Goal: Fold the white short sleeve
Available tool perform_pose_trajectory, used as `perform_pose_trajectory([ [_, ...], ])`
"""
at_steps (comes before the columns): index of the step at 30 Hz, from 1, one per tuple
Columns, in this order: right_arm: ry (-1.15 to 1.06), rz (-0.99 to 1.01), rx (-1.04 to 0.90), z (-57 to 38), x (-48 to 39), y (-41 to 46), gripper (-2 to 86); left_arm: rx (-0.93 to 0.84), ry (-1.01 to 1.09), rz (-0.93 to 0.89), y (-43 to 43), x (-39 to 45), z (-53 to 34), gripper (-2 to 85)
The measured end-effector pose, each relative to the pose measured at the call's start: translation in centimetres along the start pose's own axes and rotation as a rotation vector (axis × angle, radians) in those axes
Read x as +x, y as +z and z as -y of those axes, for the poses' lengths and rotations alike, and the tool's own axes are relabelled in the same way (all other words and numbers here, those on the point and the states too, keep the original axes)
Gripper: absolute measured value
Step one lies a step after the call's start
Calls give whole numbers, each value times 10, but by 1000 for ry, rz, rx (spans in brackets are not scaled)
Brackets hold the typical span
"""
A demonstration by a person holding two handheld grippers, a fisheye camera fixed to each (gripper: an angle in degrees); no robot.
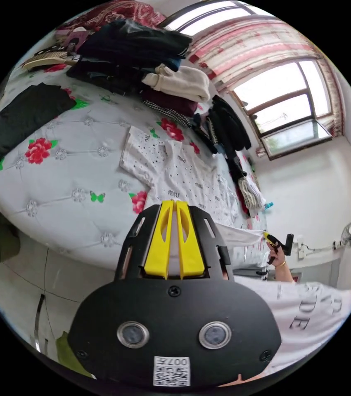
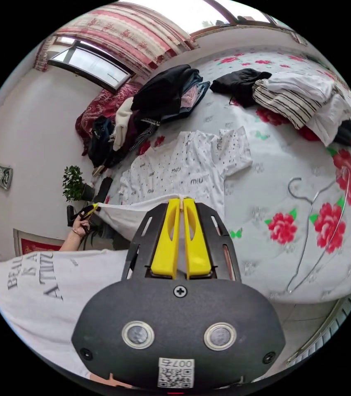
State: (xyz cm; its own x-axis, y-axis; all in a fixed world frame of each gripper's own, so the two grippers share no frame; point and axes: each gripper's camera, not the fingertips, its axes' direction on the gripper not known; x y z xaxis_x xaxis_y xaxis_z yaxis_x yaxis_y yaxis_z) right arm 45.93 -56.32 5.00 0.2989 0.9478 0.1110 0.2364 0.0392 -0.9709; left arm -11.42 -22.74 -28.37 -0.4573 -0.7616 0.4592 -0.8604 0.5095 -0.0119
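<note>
Room: bedroom with a window (image 1: 285,109) and striped pink curtain (image 1: 245,45), white wall behind
Surface: lying across the frame, a bed (image 1: 64,173) in a grey quilted cover printed with red flowers and green butterflies
White short sleeve (image 1: 179,173): spreading flat on the bed near its edge, dotted with dark specks, neckline pointing away toward the clothes heap, hem drawn off the mattress edge toward the person; long axis running from collar to hem, across the bed
Sleeves: one sticking out sideways at (image 2: 235,150), lying flat
Hem: stretching taut in a line between the two grippers, lifted clear of the bed edge
Left gripper (image 1: 174,203): yellow jaws nearly touching, pinching the white hem at their tips
Right gripper (image 2: 182,201): jaws closing together on the hem edge, a fold of white cloth showing between the tips
Clothes heap (image 1: 142,53): piling up dark and cream garments at the far side of the bed
Wire hanger (image 2: 320,214): resting on the cover, well apart from the shirt
Striped garment (image 2: 295,103): bunching beside a black one
Person: wearing a white printed tee (image 1: 303,313), standing at the bed edge
</note>
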Motion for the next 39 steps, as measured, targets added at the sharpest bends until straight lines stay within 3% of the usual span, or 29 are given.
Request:
perform_pose_trajectory([
  [4, 23, -83, 34, 82, 13, 54, 7, 42, -91, 120, 44, 6, 62, 51],
  [7, 88, -183, -47, 107, 35, 99, 11, -9, -118, 239, 68, 8, 85, 66],
  [11, 26, -326, -123, 82, 47, 139, 15, -83, -40, 268, 82, 12, 85, 68],
  [19, 98, -317, -205, 30, 105, 191, 12, -307, 73, 396, 138, 30, 38, 55],
  [25, 13, -441, -393, 33, 115, 250, 0, -394, 169, 523, 174, 50, 50, -6],
  [31, -17, -439, -425, -14, 137, 248, -2, -455, 204, 541, 174, 58, 34, -9],
  [36, 4, -485, -261, -45, 150, 219, 0, -341, 104, 496, 158, 61, 15, -9],
  [39, -91, -456, -113, -38, 140, 194, 5, -227, 89, 455, 136, 72, 16, -9],
])
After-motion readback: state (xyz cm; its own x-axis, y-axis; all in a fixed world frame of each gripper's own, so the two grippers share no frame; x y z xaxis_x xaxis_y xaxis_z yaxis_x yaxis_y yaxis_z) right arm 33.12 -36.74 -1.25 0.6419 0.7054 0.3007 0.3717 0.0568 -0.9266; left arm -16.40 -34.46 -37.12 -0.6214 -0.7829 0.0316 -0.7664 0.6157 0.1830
